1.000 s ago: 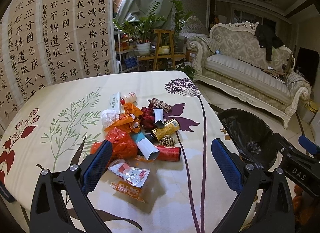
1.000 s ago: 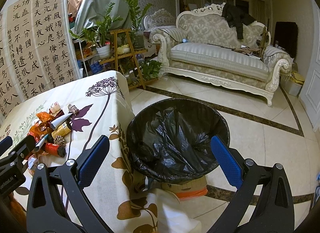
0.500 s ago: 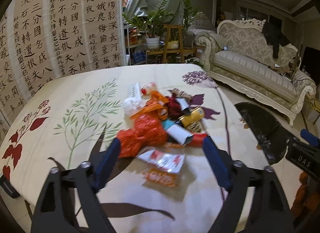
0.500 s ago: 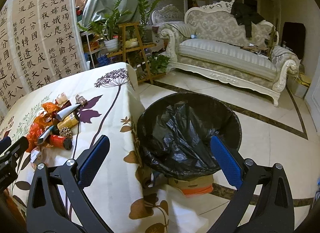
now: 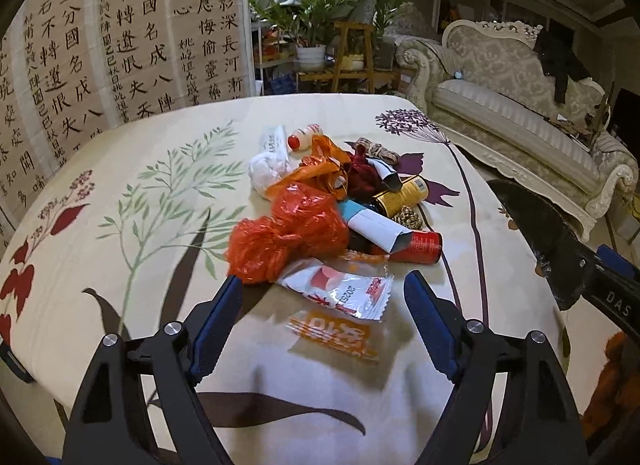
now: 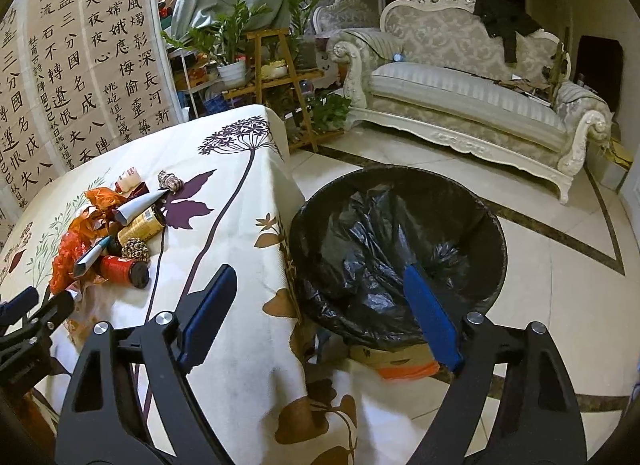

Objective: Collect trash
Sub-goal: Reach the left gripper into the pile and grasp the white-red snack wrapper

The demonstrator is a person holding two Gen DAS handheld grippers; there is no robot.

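A pile of trash lies on the flowered tablecloth: an orange plastic bag, a red-and-white snack wrapper, an orange wrapper, a red can, a gold can and a white tube. My left gripper is open and empty, its fingers either side of the two wrappers. My right gripper is open and empty, over the table edge beside the black-lined trash bin. The pile also shows in the right wrist view.
The bin stands on the tiled floor right of the table. A white sofa lines the far wall. A wooden plant stand with potted plants stands behind the table. A calligraphy screen is at the left.
My left gripper has moved forward and down toward the pile, now bracketing the wrappers. My right gripper has shifted slightly left over the table edge. Both stay open.
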